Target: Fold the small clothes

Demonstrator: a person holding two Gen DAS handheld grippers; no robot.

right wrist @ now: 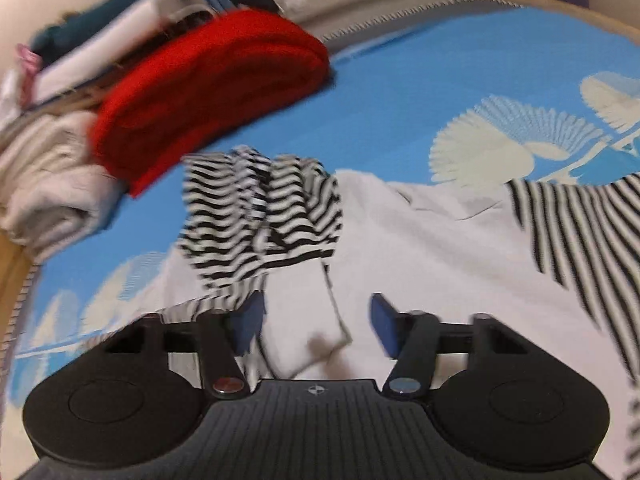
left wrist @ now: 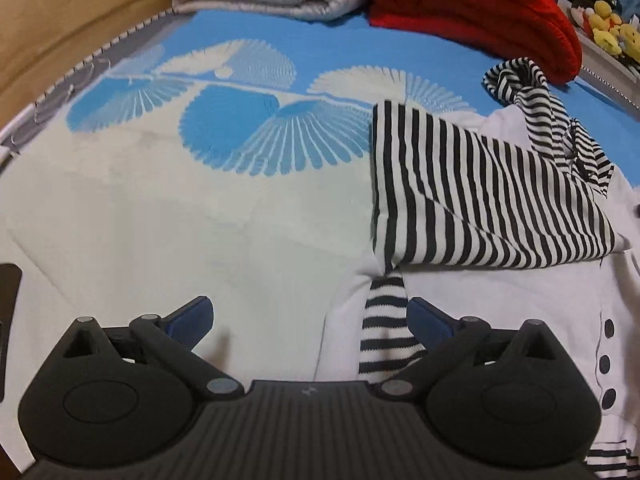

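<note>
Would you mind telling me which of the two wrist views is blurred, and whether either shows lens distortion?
Right wrist view: motion-smeared, worst on the red folded cloth and the striped garment. Left wrist view: sharp, stripes crisp on that garment. Both: fisheye bending, the bed cover edge curving toward the corners.

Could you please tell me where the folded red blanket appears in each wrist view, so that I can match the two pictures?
Left wrist view: the red blanket lies at the top right, just beyond the striped garment.
Right wrist view: the red blanket lies at the upper left, blurred, beside a pale bundle.
Shared landmark: the black-and-white striped sleeve, crumpled just in front of the blanket in both.
</note>
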